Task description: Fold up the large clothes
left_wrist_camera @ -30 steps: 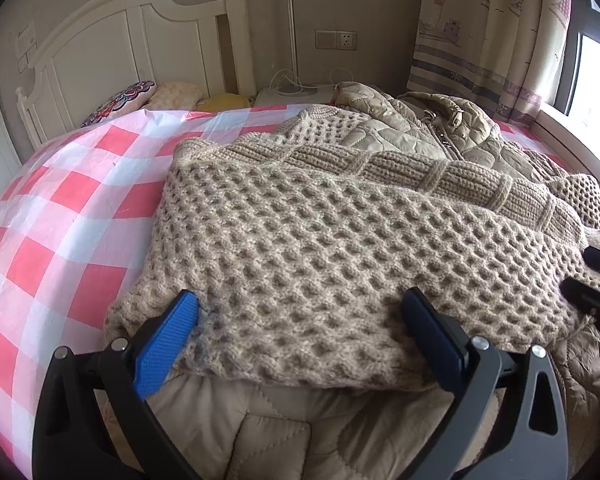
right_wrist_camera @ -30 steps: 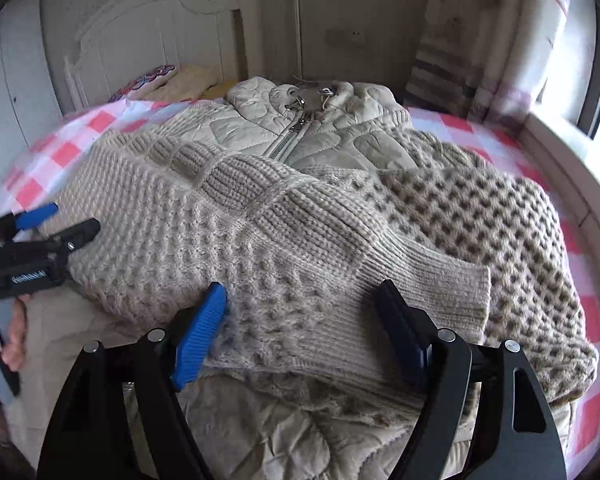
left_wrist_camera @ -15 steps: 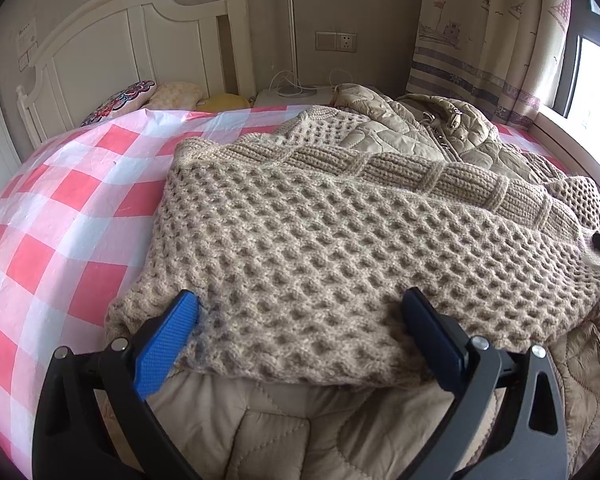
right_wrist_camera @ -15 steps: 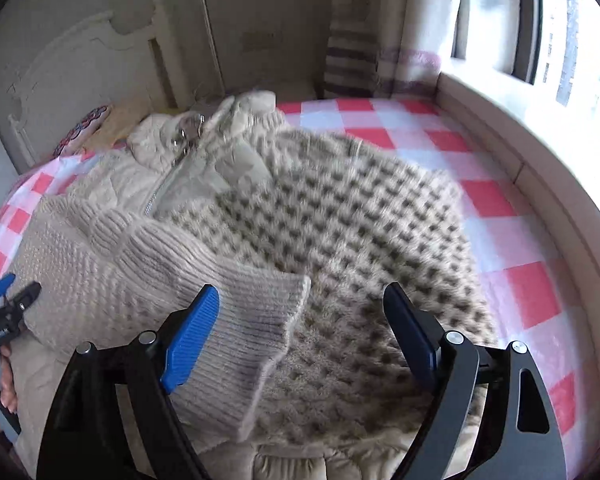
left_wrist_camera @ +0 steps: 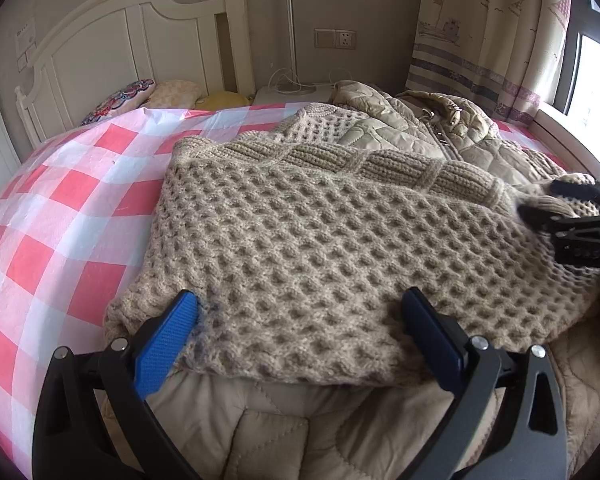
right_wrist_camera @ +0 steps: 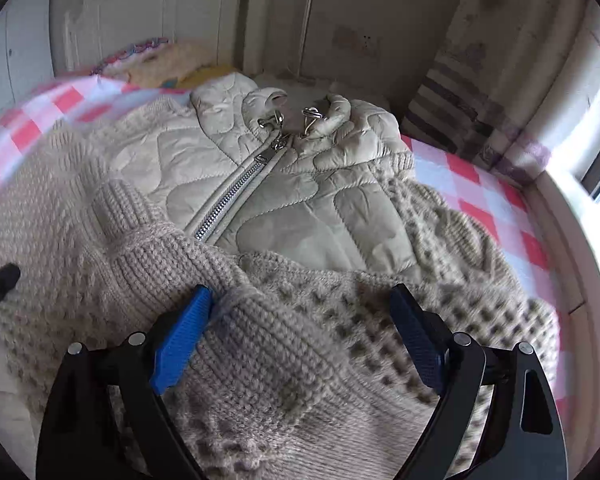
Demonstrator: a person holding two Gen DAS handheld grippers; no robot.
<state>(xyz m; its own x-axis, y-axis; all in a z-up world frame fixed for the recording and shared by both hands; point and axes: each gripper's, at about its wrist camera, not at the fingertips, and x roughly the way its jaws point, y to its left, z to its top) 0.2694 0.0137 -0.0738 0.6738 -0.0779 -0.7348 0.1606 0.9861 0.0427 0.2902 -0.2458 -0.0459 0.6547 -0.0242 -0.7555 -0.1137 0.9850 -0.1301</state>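
- Two garments lie on a bed with a red-and-white checked sheet: a beige knitted sweater spread over a quilted beige jacket.
- Left gripper is spread wide, its fingers straddling the sweater's near edge.
- Right gripper is spread wide around the ribbed sleeve cuff, not clamping it.
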